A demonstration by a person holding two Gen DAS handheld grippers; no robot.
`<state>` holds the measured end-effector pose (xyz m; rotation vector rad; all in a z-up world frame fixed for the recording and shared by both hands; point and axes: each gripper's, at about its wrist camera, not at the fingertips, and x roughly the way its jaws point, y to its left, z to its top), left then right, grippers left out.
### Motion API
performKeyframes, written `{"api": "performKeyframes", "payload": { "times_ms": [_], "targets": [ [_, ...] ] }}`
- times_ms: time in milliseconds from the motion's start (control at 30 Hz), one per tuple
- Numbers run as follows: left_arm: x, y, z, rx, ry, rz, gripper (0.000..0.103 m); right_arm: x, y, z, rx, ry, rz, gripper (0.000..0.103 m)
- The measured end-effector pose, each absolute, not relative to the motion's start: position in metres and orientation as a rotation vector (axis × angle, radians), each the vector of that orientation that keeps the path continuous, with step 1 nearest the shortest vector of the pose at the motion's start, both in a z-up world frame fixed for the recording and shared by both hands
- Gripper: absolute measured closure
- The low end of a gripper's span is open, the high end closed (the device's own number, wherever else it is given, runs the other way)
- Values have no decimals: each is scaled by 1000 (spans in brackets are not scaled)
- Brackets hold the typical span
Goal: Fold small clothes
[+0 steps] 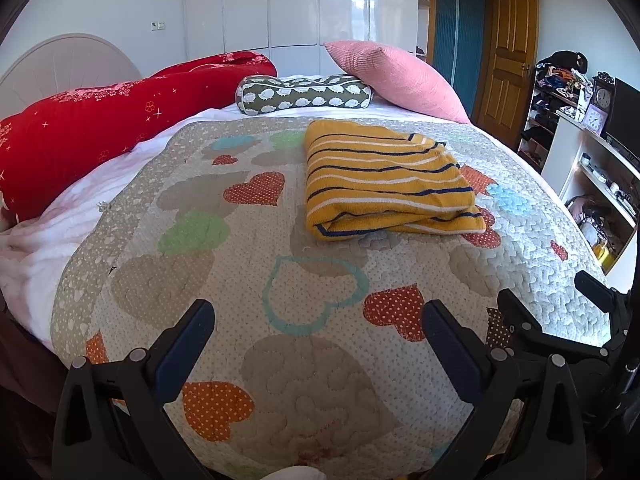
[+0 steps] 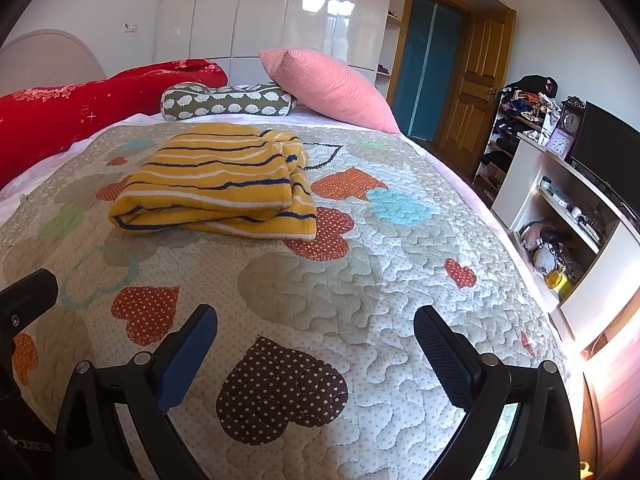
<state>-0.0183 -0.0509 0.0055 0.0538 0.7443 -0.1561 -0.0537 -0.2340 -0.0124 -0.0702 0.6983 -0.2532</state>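
- Showing only finger ends of left gripper [image 1: 318,316]; body cut off by lower frame edge. Jaws standing wide apart, gripping nothing, hovering over quilt [image 1: 248,368].
- Showing right gripper [image 2: 316,322] likewise cropped at bottom; jaws spread apart, empty, above quilt [image 2: 400,280].
- Appearing at right edge of left wrist view: black fingers of right gripper [image 1: 556,300], partly cut off.
- Lying folded on quilt, well ahead of both grippers: sweater [image 1: 384,180], mustard knit with navy and white stripes, layers stacked, ribbed hem facing near side. Same sweater [image 2: 216,188] sitting left of centre in right wrist view; inner layers hidden by fold.
- Covering bed: quilt, stitched in wavy pattern, with dotted heart patches in red, orange, brown, green, blue.
- Resting at far end: red bolster [image 1: 100,128], long and rounded, left end cut off; small roll pillow [image 1: 304,94], grey-green with white animal print, kind too small to confirm; pink cushion [image 1: 396,76], ribbed, propped at tilt.
- Standing at right: shelf [image 2: 560,208], contents cluttered and hard to make out; clock [image 2: 572,120] on top.
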Motion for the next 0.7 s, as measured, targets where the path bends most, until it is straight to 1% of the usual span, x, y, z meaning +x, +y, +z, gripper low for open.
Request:
{"api": "performKeyframes", "payload": {
  "times_ms": [700],
  "targets": [
    [-7,-40,-16,13,834,-144,0,-46,-226,-22,-75,741,-232,3]
  ]
}}
